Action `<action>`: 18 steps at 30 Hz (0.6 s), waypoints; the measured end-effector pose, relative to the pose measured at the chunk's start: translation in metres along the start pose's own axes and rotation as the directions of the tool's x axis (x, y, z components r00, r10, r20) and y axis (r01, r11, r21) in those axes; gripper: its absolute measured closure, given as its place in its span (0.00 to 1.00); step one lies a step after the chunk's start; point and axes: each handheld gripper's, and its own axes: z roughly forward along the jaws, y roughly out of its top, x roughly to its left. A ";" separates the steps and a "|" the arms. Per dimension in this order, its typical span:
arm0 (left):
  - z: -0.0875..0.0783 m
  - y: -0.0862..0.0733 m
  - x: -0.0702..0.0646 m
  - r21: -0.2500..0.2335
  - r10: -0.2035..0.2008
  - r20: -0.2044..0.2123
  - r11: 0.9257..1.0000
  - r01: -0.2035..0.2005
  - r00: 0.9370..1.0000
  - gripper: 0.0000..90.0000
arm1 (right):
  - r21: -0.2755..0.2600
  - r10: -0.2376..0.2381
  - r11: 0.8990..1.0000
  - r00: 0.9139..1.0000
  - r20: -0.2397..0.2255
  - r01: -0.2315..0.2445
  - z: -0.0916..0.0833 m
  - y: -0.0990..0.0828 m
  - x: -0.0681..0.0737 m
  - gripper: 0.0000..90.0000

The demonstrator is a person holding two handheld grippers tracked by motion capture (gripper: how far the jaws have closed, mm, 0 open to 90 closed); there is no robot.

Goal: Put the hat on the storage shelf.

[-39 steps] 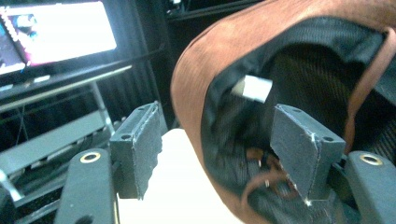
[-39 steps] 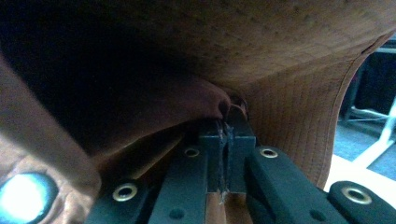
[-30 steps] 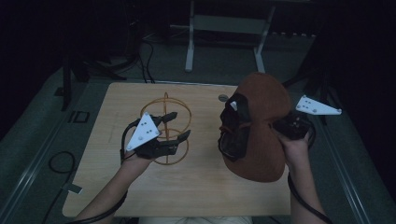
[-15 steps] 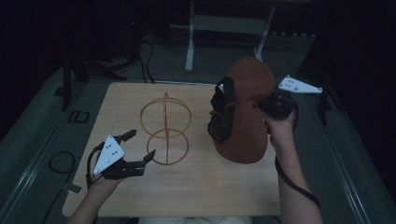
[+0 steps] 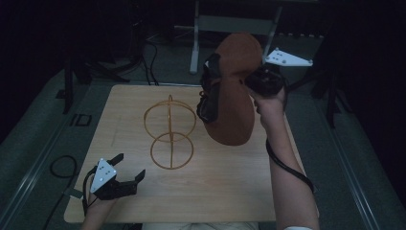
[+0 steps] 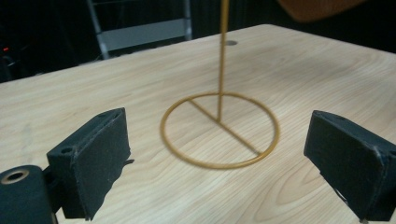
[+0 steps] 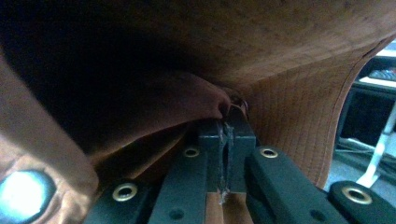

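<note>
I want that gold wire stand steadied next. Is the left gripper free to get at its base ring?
Probably yes. The left gripper is open and empty, the stand's base ring lies just ahead between its jaws, and bare table lies between.

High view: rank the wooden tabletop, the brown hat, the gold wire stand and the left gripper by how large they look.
1. Wooden tabletop
2. Brown hat, though it is held up nearer the camera
3. Gold wire stand
4. Left gripper
</note>
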 end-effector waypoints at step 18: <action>-0.004 -0.015 0.012 -0.003 -0.056 -0.052 0.998 0.056 0.997 0.08 | 0.117 0.010 0.993 0.978 -0.210 0.015 0.103 -0.013 0.063 0.97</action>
